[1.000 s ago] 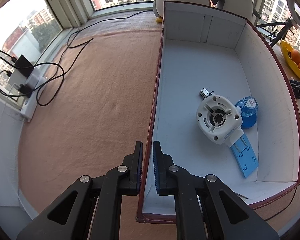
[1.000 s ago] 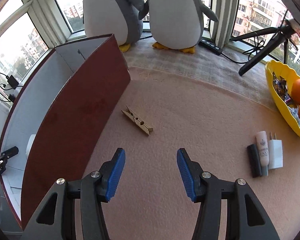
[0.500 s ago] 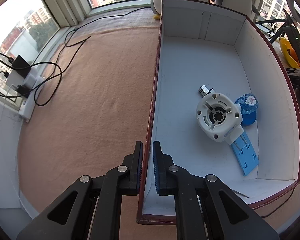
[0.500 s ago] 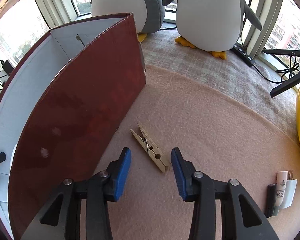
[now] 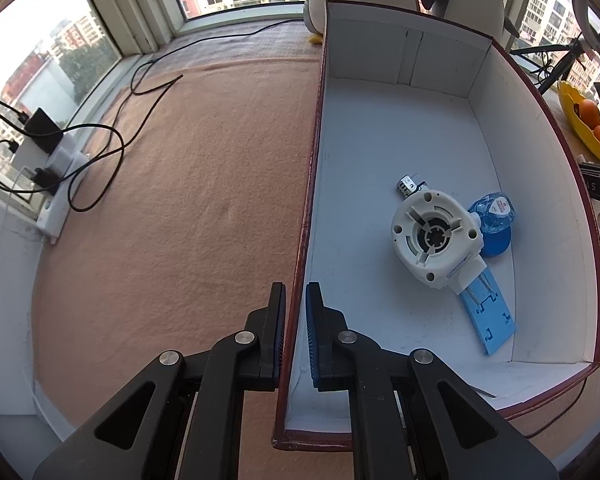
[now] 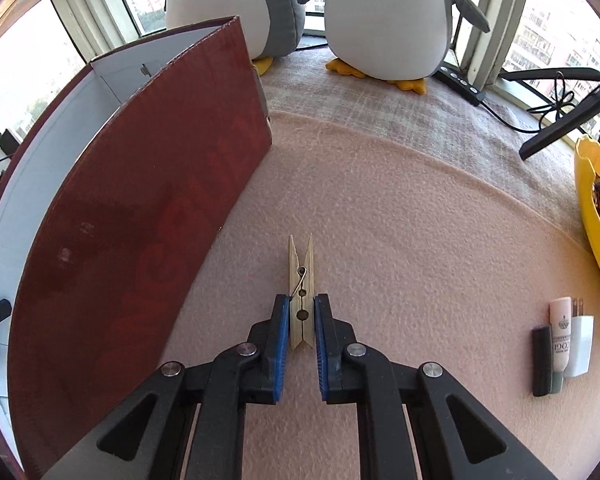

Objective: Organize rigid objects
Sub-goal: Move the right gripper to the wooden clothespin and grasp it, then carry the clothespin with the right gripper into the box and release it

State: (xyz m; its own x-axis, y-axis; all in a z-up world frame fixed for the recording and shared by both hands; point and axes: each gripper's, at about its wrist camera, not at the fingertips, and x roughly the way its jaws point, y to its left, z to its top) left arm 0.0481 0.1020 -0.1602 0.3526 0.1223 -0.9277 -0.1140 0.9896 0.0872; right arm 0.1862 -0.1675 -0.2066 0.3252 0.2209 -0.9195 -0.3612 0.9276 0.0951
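clothespin point(image 6: 301, 300) beside box wall point(image 6: 140, 240), carpet point(image 6: 420, 240) rightward bare

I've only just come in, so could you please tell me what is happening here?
A person is tidying small items into a red box with two handheld grippers. The left gripper is clamped on the box's side wall. The right gripper has closed on a wooden clothespin lying on the pink mat beside the box. A white round part, a blue bottle and a blue strip already lie inside.
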